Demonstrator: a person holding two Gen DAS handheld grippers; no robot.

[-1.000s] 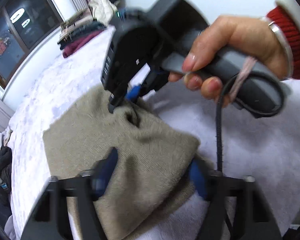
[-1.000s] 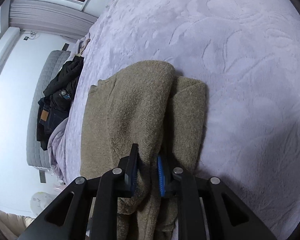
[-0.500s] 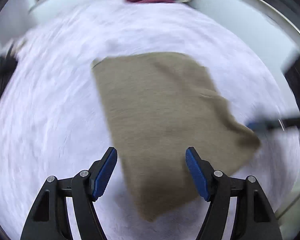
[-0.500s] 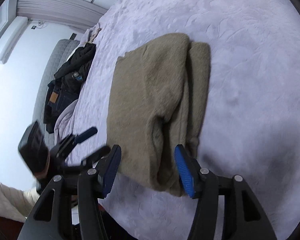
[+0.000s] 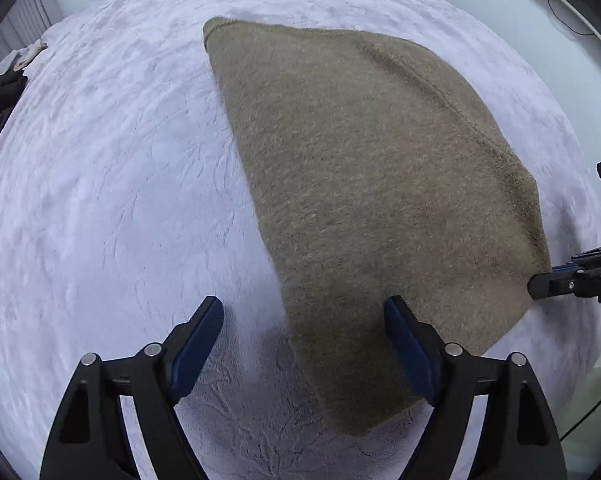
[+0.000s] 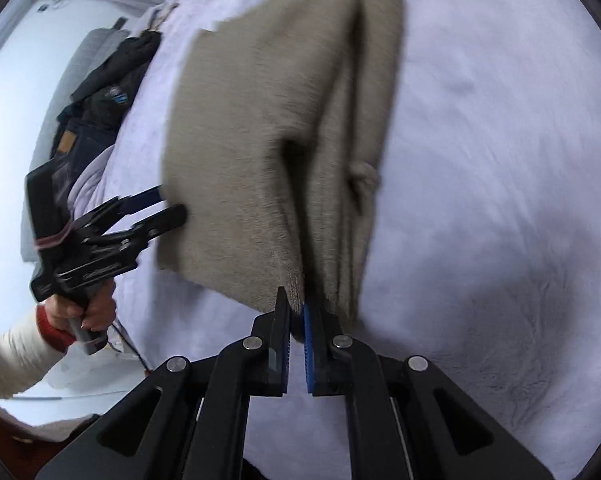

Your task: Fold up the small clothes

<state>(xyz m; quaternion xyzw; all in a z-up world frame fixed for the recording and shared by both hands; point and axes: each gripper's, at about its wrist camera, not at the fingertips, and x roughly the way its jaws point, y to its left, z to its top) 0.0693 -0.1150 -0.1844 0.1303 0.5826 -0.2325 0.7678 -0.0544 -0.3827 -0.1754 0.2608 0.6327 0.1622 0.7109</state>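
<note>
A: Sweater [image 5: 372, 184], olive knit, folded, lies on the lilac bedspread [image 5: 112, 184]. In the left view its near corner reaches between the fingers of the left gripper [image 5: 304, 336].

B: Left gripper state?

A: Jaws wide, just been opening further. The right-hand blue pad overlaps the sweater's edge; contact cannot be told. The other pad stands over bare bedspread. No grip.

B: Right gripper [image 6: 296, 310]?

A: Jaws just closed. Pads nearly together, pinching the sweater's near hem at a folded edge. Right view is blurred, so how many layers are caught is unclear.

B: Both visible in each other's view?

A: Yes. Right fingertips show at the sweater's right corner in the left view. Right view shows a hand [image 6: 82, 308] with a red cuff holding the left gripper beside the sweater's left edge. Dark clothes [image 6: 100, 92] lie at the bed's far side.
</note>
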